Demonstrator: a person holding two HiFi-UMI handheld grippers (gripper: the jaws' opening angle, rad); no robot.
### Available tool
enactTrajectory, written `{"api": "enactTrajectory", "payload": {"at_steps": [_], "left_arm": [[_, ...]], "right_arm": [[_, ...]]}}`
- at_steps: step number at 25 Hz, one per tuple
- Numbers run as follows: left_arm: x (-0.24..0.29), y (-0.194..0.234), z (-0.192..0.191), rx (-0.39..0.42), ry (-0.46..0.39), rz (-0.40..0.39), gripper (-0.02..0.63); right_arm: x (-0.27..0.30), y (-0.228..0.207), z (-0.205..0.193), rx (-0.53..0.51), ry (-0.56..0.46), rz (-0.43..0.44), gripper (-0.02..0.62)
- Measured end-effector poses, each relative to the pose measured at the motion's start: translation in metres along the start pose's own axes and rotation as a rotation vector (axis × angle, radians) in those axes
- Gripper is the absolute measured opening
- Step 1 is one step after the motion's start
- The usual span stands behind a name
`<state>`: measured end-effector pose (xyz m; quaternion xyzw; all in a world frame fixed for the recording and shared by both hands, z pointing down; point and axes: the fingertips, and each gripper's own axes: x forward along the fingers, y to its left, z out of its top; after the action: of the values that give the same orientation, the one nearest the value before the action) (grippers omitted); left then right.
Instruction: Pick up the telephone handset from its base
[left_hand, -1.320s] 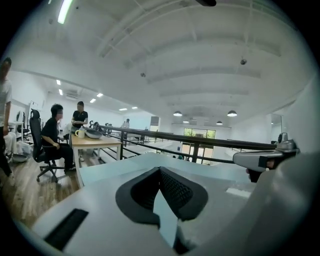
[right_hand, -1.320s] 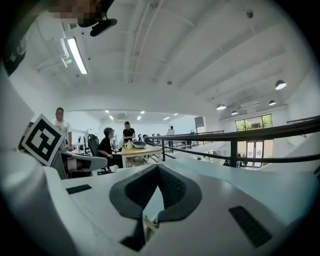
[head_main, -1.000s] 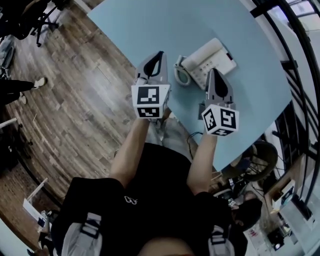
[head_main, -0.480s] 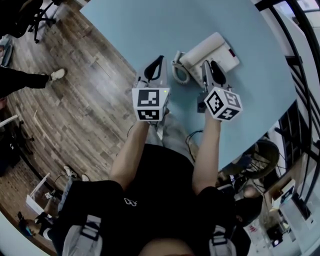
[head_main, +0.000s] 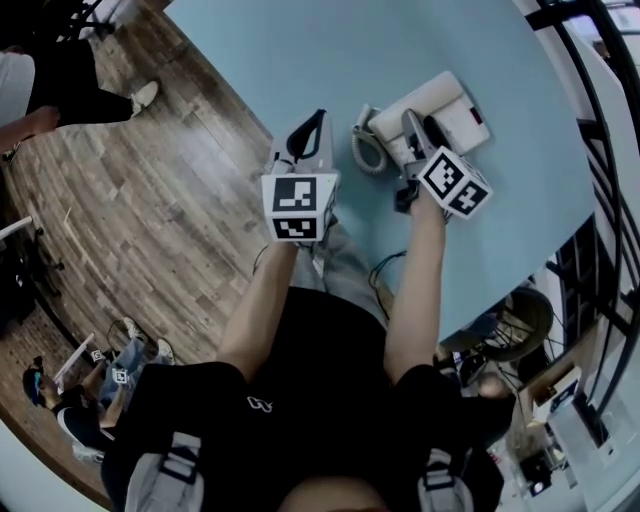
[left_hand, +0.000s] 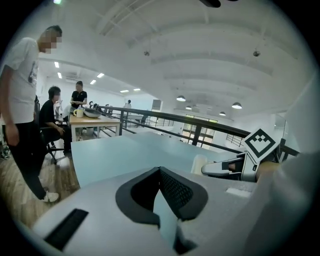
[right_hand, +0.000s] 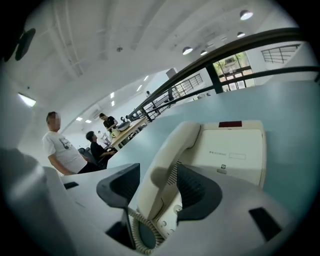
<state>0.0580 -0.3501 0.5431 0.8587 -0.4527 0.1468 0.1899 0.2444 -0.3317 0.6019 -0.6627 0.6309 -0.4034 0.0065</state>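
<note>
**Right gripper** (right_hand: 157, 186): jaws wide apart, one pad on each side of the handset (right_hand: 170, 150). The left pad stands clear of it. The right pad is just beside it, and contact cannot be confirmed. Nothing is clamped.

**Handset**: cream, lying lengthwise in the cradle on the left side of the base (right_hand: 235, 150). It looks fully seated and not raised at either end. The jaws straddle its nearer half, above the end where the cord (right_hand: 136, 235) joins.

**Cord**: coiled and slack, looping off the handset's near end onto the counter (head_main: 300, 50).

**Base**: cream, with a dark red strip at its far end. It sits flat near the counter's near edge, toward the right edge and inward from the near-right corner.

**Left gripper** (left_hand: 160, 172): jaws closed tip to tip with nothing between them. It hovers over the near edge of the counter, left of the cord and apart from the phone, with no part in the grasp.

**Surroundings**: wood floor (head_main: 150, 200) beyond the near edge; a bystander in a white shirt (left_hand: 22, 90) stands on it, well apart.

**Task status**:
- Done: the approach looks finished, with the right jaws lined up around the handset.
- Left: the closing, then the lift off the base. The handset is not yet gripped or raised.
- Judgement: the task is at an early-to-middle stage. The slack cord should allow the lift without dragging the base.
</note>
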Motion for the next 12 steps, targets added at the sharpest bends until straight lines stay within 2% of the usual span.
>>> {"api": "enactTrajectory", "payload": {"at_steps": [5,7,9,12], "left_arm": [[-0.001,0.012,0.003,-0.025,-0.005,0.019,-0.002],[-0.002,0.017,0.006,-0.029,-0.008,0.026,-0.002],[-0.003,0.021,0.009,-0.034,-0.012,0.032,-0.002],[-0.007,0.024,0.017,-0.035,-0.026,0.036,-0.002]], "right_arm": [[0.012,-0.007,0.004,0.137,0.003,0.018,0.208],[0.018,-0.007,0.001,0.17,0.02,0.017,0.166],[0.021,-0.007,-0.001,0.21,0.023,0.017,0.158],[0.018,-0.003,0.001,0.267,-0.012,0.038,0.121]]}}
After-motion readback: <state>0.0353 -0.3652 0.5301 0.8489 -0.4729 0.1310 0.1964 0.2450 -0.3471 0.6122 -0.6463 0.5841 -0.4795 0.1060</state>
